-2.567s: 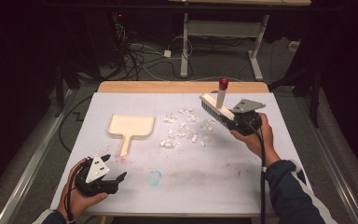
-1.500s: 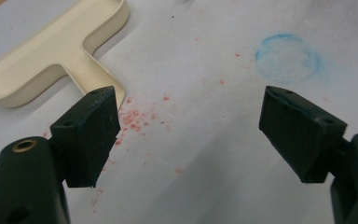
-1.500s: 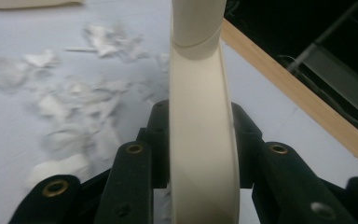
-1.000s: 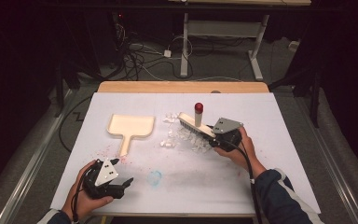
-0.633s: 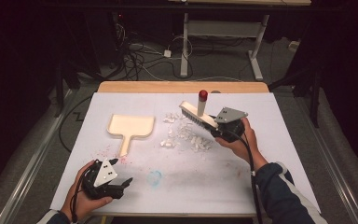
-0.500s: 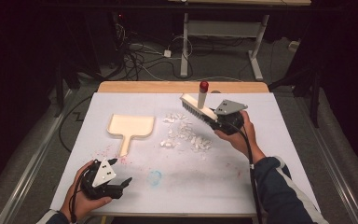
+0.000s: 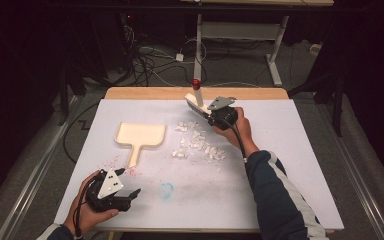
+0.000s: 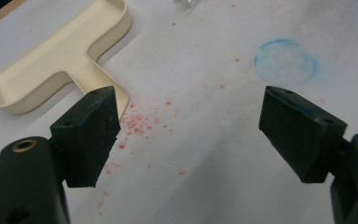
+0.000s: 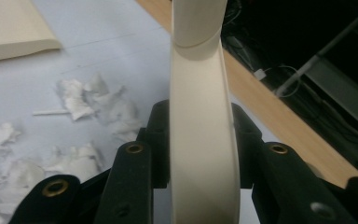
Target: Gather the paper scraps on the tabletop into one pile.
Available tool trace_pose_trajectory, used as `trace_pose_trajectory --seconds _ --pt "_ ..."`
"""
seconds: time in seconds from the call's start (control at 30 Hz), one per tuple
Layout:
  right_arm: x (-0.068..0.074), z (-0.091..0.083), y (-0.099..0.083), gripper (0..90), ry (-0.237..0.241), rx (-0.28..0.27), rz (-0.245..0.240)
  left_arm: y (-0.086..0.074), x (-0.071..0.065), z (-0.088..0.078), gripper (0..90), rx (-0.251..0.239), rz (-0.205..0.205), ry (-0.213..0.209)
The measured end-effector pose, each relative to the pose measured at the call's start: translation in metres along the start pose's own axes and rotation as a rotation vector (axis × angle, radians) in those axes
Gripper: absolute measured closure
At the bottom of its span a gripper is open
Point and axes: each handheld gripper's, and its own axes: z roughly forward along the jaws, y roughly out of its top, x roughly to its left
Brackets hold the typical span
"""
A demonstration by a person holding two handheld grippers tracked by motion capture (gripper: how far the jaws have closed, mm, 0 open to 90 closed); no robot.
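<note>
While high view hides it, gripper [image 9: 200,154] clamps brush [image 9: 200,116].

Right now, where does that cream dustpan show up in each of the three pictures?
High view: dustpan lies left of centre on the table.
Left gripper view: dustpan at upper left, beyond the left jaw.
Right gripper view: its edge at top left.
Shared landmark: the paper scraps beside it.

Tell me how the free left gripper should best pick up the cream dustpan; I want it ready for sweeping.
Probably the dustpan's flat handle: it is narrow, lies flat and points toward the open left gripper. Come from the person's side, low, jaws straddling its two long edges; the wide walled pan looks too broad.
</note>
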Motion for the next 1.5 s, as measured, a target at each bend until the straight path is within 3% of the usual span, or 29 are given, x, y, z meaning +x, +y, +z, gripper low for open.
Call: trace_pose_trajectory --seconds 0.2,0.37,0.4,0.53,0.77,1.0,1.1,1.23,1.5 --pt "0.019 0.007 0.0 67.9 0.062 -0.011 -0.034 0.0 -0.002 0.001 19.7 0.004 0.01 -0.009" --pt "0.029 -0.002 -0.011 67.7 0.104 -0.043 -0.052 0.0 -0.003 0.001 19.7 0.008 0.01 -0.013" --pt "0.031 -0.005 -0.014 67.7 0.107 -0.051 -0.071 0.0 -0.002 0.002 19.7 0.009 0.01 -0.013" --pt "0.034 -0.021 -0.024 67.6 0.19 -0.074 -0.136 0.001 -0.003 0.002 19.7 0.014 0.008 -0.012" --pt "0.036 -0.051 -0.037 67.6 0.339 -0.103 -0.209 0.001 -0.005 0.003 19.7 0.024 0.015 -0.015" --pt "0.034 -0.074 -0.051 67.7 0.411 -0.131 -0.208 0.001 -0.006 0.004 19.7 0.03 0.022 -0.02" --pt "0.034 -0.081 -0.056 67.7 0.43 -0.14 -0.204 0.002 -0.007 0.004 19.8 0.032 0.026 -0.019" --pt "0.034 -0.086 -0.058 67.7 0.412 -0.143 -0.205 0.002 -0.008 0.004 19.7 0.034 0.032 -0.017" --pt "0.029 -0.091 -0.056 67.9 0.328 -0.171 -0.162 0.002 -0.008 0.002 19.7 0.031 0.032 -0.01"
